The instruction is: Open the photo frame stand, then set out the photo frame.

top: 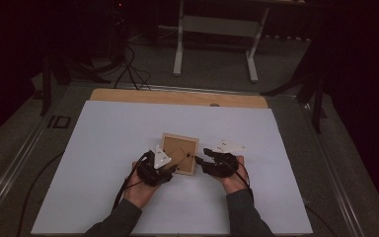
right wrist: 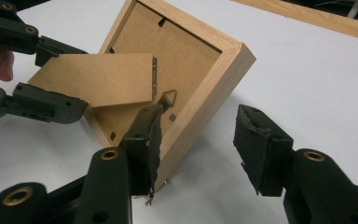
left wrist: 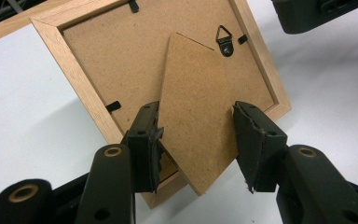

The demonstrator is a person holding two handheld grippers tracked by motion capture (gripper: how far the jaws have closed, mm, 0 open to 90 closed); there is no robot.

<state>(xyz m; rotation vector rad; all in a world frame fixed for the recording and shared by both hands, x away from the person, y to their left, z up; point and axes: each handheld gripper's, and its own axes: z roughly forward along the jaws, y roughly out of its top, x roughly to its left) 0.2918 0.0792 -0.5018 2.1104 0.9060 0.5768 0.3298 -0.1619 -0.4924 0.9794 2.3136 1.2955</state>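
So the wooden picture frame (top: 179,153) is lying face down on the white sheet (top: 103,148) that covers the desk, a bit nearer the person than the sheet's middle, with its brown backing board up. The fold-out stand flap (left wrist: 193,116) on the back of the frame is swung up off the board, and the left gripper (left wrist: 196,140) has that flap between its pads; both pads look like they're right against the flap's edges, so it's gripping the stand.

The right gripper (right wrist: 198,135) is at the frame's right edge, just beside it. One jaw sits over the inside of the frame by the little metal hanger (right wrist: 169,99), the other is out past the wooden rim over bare sheet, with a clear gap there. So it's open, straddling the rim, not squeezing it.

Both hands sit on the near side of the frame in the high view.
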